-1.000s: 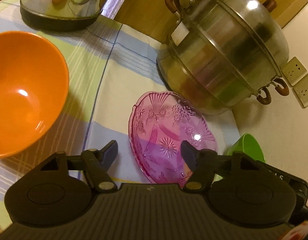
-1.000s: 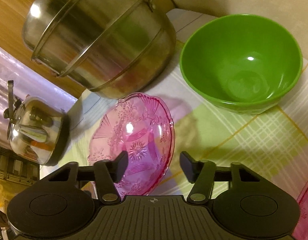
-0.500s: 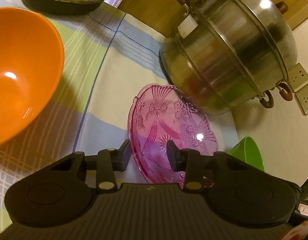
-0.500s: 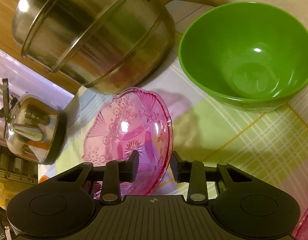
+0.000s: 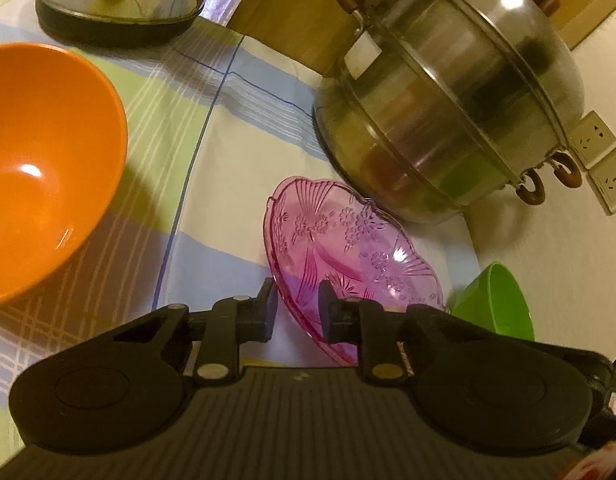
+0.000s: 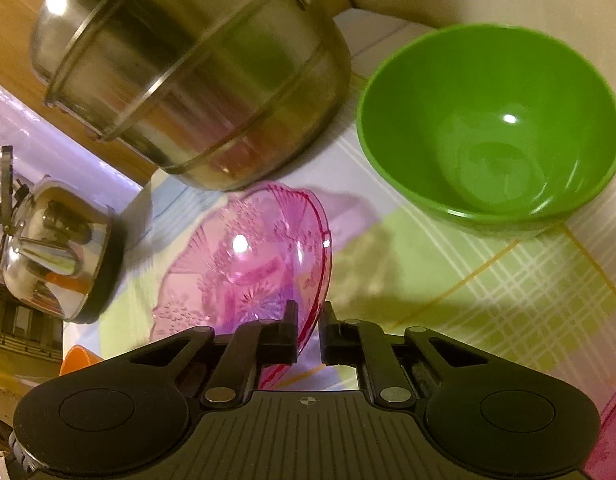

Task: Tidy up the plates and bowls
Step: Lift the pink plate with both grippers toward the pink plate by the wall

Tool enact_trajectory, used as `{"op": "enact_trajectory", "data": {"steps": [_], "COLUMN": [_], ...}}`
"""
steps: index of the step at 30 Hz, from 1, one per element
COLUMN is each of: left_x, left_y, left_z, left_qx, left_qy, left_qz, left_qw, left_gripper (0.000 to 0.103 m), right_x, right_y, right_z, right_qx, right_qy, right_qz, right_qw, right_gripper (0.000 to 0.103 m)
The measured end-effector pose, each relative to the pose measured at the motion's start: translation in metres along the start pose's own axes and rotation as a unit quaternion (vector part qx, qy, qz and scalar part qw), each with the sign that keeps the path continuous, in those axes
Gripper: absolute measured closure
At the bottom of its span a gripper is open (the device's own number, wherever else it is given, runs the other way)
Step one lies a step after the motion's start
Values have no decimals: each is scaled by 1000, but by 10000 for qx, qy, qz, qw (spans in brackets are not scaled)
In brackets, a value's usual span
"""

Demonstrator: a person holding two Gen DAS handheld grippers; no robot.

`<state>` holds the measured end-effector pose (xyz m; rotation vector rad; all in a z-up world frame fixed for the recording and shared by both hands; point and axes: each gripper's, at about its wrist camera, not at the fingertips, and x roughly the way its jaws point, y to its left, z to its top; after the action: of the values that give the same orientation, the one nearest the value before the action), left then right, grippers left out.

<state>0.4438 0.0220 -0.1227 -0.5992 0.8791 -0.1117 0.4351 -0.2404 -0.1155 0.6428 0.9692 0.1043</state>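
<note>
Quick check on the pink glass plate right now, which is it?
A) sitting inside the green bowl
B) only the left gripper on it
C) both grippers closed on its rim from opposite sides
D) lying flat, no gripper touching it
C: the left gripper and the right gripper each pinch the rim of the pink glass plate, which tilts beside the steel pot; the green bowl is empty.

Dim, warm yellowish light, glare spots on the steel pot (image 5: 448,92), slight blur, fisheye-bent edges.
</note>
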Motion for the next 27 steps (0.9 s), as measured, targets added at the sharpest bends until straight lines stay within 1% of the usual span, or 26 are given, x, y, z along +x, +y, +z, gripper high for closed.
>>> {"op": "enact_trajectory", "data": {"steps": [6,10,13,16,20,27], "left_x": [-30,-62,-93,-122,-158,-213], "left_y": [-13,-26,-37,-45,-56,-92], "left_z": [-1,-4,-12,-27,-56,-114], "left_qx": [159,167,200,268,323,610], "left_qy": [-140,-296,-483,-565,-581,-502], "left_qz": [-90,-169,-230,-312,-492,-660], "left_qw": [9997,9993,9984,9976,9966,9947], "left_gripper": [85,85,85,85,85,85], "right_x": [-30,-62,-93,-125,-174,-255], "right_y": [7,14,17,19,10,-21], "right_z": [-4,-10,-21,-34,-53,-93], "right_qx": [-129,-212,-279,-335,-355,-237], "right_qy": [-209,-378,-502,-621,-774,-1022], "right_qz": [105,233,304,380,434,436], "right_qw": [9996,9988,9979,9968,9954,9935], "right_gripper": [93,93,93,93,93,93]}}
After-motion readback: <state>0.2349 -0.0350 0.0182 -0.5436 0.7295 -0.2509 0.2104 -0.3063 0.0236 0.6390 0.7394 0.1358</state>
